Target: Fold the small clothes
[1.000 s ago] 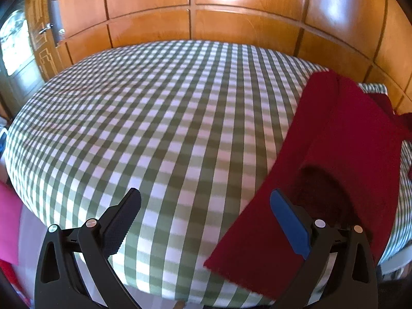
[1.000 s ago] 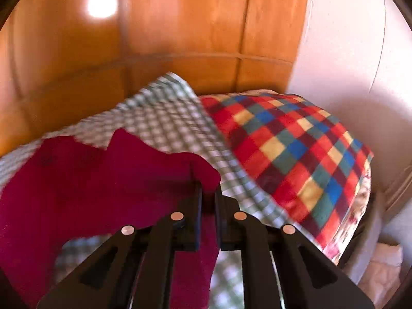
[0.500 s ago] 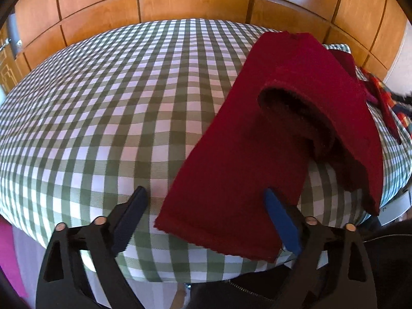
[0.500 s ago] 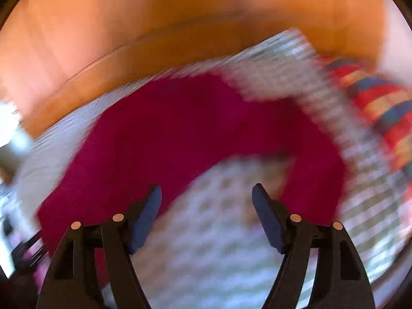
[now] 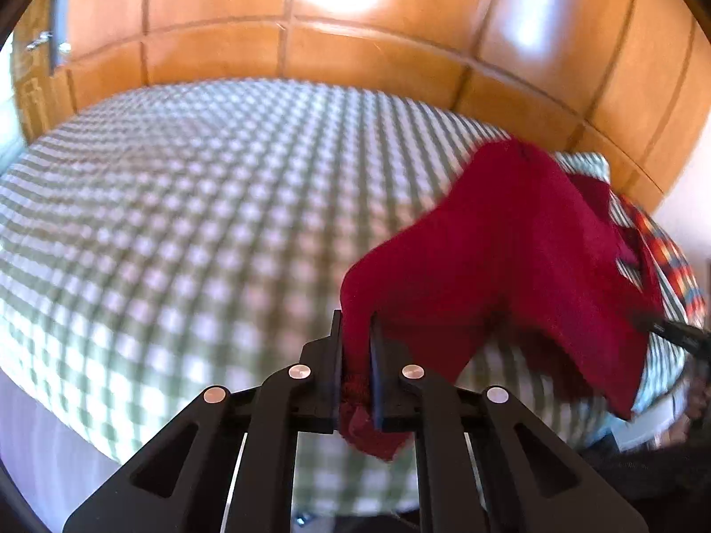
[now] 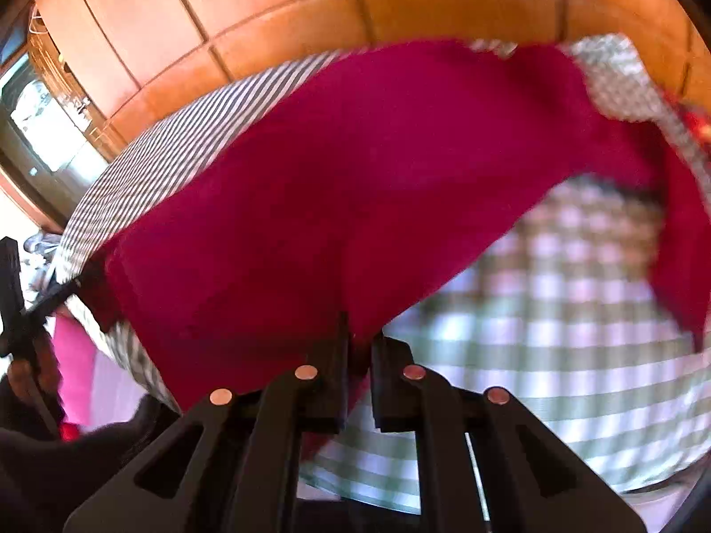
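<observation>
A dark red knit garment [image 5: 511, 257] lies across the right side of a bed with a green-and-white checked cover [image 5: 177, 222]. My left gripper [image 5: 355, 346] is closing its jaws on the garment's near left corner; the cloth is pinched between the pads and lifted off the cover. My right gripper [image 6: 359, 346] is shut on the red garment [image 6: 355, 177] at its near edge, further right. The right gripper [image 5: 675, 333] also shows at the right edge of the left wrist view. In the right wrist view the left gripper [image 6: 75, 286] holds the far left corner.
A wood-panelled wall [image 5: 355, 57] runs behind the bed. A multicoloured plaid pillow [image 5: 675, 266] lies at the bed's right end. Something pink [image 6: 75, 364] sits below the bed's left edge. The bed's left part [image 5: 133, 177] bears no clothes.
My left gripper went from wide open to closed on the garment's near corner and raised it. My right gripper let go of its fold, swung left, and closed on the near edge.
</observation>
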The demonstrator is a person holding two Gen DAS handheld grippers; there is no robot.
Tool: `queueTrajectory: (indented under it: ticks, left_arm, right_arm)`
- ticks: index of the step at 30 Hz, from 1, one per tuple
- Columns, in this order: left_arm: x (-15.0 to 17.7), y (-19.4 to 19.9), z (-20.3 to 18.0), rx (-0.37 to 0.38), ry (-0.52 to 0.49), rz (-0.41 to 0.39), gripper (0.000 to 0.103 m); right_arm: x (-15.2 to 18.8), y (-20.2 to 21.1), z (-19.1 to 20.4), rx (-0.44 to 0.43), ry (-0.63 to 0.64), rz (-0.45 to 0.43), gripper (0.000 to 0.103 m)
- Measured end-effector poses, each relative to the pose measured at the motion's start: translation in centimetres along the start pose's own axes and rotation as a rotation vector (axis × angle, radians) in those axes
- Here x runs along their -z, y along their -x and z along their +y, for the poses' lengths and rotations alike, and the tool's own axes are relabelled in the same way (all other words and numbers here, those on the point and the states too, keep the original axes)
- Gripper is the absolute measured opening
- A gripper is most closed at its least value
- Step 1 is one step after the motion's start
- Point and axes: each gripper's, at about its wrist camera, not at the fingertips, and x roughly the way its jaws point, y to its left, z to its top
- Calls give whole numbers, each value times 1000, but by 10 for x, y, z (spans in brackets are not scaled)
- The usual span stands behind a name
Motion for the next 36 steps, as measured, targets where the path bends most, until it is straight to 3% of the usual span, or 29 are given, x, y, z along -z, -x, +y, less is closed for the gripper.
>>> queueTrajectory:
  ticks: [2, 4, 9, 12, 14, 15, 16, 17, 20, 22, 25, 28, 30, 31, 32, 34, 36]
  left_arm:
    - [-21, -3, 12, -65, 14, -27, 8]
    - [-42, -6, 24, -120, 28, -48, 8]
    - [-95, -24, 38, -289, 60, -95, 8]
    - [-120, -37, 44, -374, 128, -86, 10]
    - [-125, -32, 40, -382, 174, -118, 26]
    - [-124, -28, 37, -377, 180, -140, 46]
    - [-119, -21, 28, -357, 186, -166, 64]
    - [-117, -16, 21, -312, 192, -188, 65]
    - [-91, -13, -14, -38, 156, -160, 65]
    - [-65, -25, -53, 234, 78, -41, 65]
    - [-26, -48, -116, 502, -57, 154, 65]
    - [3, -66, -168, 619, -171, 305, 65]
    - [15, -76, -197, 626, -246, 358, 65]
    - [20, -81, -207, 609, -269, 371, 59]
    - [23, -85, -211, 602, -284, 380, 35]
    - [27, -90, -219, 595, -318, 406, 5]
    - [27, -86, -211, 585, -325, 366, 5]
  right_arm:
    - [1, 23, -23, 82, -19, -35, 7]
    - [0, 40, -62, 233, -49, -56, 7]
    - [3, 42, -151, 564, -164, -29, 6]
    - [6, 27, -184, 632, -231, 17, 6]
    - [7, 15, -187, 648, -224, 41, 7]
    - [9, 8, -183, 658, -214, 49, 7]
    - [9, 4, -181, 666, -205, 54, 7]
    - [10, 1, -176, 671, -196, 56, 7]
    - [8, -5, -178, 671, -191, 58, 7]
    - [11, -5, -178, 664, -199, 55, 7]
    - [11, -6, -180, 663, -194, 51, 8]
    - [10, -6, -184, 650, -203, 46, 8]
    - [9, -3, -184, 641, -210, 41, 8]
    - [8, -1, -183, 639, -210, 37, 8]
    - [8, 1, -182, 636, -210, 32, 8]
    - [7, 8, -179, 621, -206, 17, 8]
    - [7, 17, -169, 600, -189, 0, 8]
